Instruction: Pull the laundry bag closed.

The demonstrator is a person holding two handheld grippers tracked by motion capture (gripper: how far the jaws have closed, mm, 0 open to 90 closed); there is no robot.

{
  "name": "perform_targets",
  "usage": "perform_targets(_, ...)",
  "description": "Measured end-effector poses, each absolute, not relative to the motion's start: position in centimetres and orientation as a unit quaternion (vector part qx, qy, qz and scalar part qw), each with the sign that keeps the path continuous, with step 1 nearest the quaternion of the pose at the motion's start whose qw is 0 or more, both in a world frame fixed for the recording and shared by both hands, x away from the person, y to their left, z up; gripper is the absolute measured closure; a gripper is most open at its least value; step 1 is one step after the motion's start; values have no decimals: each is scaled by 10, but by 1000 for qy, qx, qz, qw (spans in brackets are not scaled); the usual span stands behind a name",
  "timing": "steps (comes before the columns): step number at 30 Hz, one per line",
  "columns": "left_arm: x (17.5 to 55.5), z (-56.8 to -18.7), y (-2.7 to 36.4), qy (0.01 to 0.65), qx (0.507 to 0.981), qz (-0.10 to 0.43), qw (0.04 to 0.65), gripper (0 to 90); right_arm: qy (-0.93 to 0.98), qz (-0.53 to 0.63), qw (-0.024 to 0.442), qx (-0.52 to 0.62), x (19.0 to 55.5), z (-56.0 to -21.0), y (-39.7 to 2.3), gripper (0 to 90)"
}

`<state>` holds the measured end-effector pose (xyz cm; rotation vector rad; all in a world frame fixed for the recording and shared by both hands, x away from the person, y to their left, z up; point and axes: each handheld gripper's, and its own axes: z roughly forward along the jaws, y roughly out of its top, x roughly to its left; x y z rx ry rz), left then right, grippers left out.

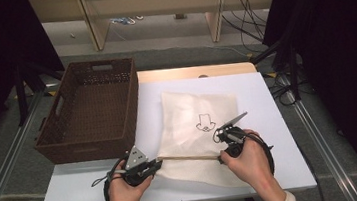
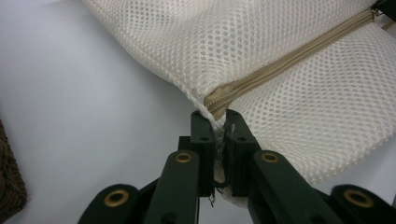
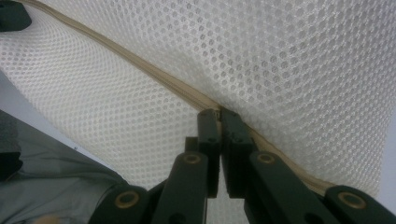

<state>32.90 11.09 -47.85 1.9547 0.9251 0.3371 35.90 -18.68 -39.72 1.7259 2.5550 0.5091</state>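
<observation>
Left gripper (image 1: 157, 164) and right gripper (image 1: 219, 157) jaws clenched on mesh bag's (image 1: 197, 128) zipper edge (image 1: 188, 157), basket (image 1: 89, 110) near.

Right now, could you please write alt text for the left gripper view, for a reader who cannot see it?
The left gripper is shut on the corner of a cream mesh bag, right at the end of its tan zipper. The bag lies on a white table, and a brown wicker basket shows at the lower left edge.

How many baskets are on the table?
1. The brown woven basket sits at the table's left side, beside the white mesh bag and apart from it.
</observation>
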Motion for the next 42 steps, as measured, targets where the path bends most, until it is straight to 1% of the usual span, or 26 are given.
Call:
perform_targets(3,329,-478,111,377,793,137,458,839,822,164,11,546,359,-398,-188,884)
perform_targets(6,329,-479,111,377,793,139,459,840,807,153,6,570,357,-395,-186,884)
perform_targets(8,329,-478,111,375,795,136,456,840,817,159,11,555,359,-396,-190,883)
perform_targets(17,329,-478,111,376,794,136,457,839,813,160,11,559,358,-397,-191,883)
perform_targets(20,329,-479,111,376,794,136,458,839,812,154,3,564,358,-395,-192,883)
perform_targets(21,329,-479,111,377,793,138,457,840,818,162,16,552,359,-397,-193,883)
perform_targets(23,329,-479,111,377,793,139,458,839,811,159,10,562,359,-396,-193,883)
perform_targets(24,329,-479,111,377,793,138,458,840,801,149,-2,579,357,-394,-191,883)
perform_targets(25,329,-479,111,377,794,140,457,840,814,157,11,559,359,-396,-195,883)
perform_targets(35,330,-478,111,376,797,137,453,839,806,156,6,571,357,-395,-195,883)
perform_targets(39,330,-478,111,376,796,136,455,839,811,159,15,563,359,-396,-198,883)
perform_targets(41,330,-478,111,376,796,135,455,839,804,157,8,573,357,-394,-198,883)
perform_targets(42,330,-478,111,375,796,135,455,839,809,163,14,564,358,-395,-199,883)
